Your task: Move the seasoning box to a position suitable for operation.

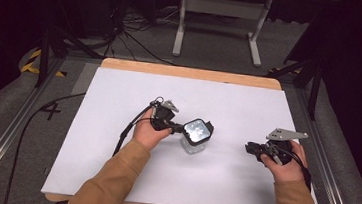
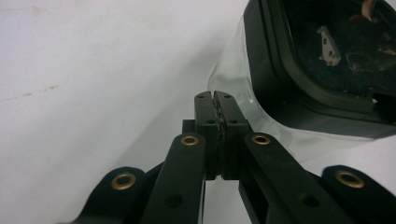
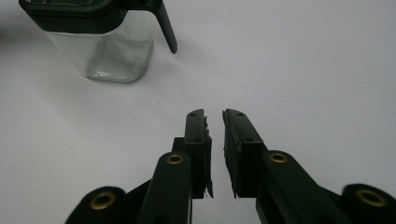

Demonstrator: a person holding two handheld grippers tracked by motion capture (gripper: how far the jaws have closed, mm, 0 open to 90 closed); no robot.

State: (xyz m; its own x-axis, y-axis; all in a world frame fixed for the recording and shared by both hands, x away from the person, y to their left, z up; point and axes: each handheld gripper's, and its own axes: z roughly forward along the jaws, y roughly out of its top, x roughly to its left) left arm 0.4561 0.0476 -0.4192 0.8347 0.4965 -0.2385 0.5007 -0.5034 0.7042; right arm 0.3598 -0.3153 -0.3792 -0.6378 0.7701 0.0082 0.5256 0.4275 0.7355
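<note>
High view: one clear container [image 1: 195,139], two grippers, left gripper [image 1: 175,127] and right gripper [image 1: 250,148].

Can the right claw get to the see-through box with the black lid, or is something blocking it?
Probably yes. The right claw sits apart from the see-through box, with bare white tabletop between them. The left claw is at the box's far side.
</note>
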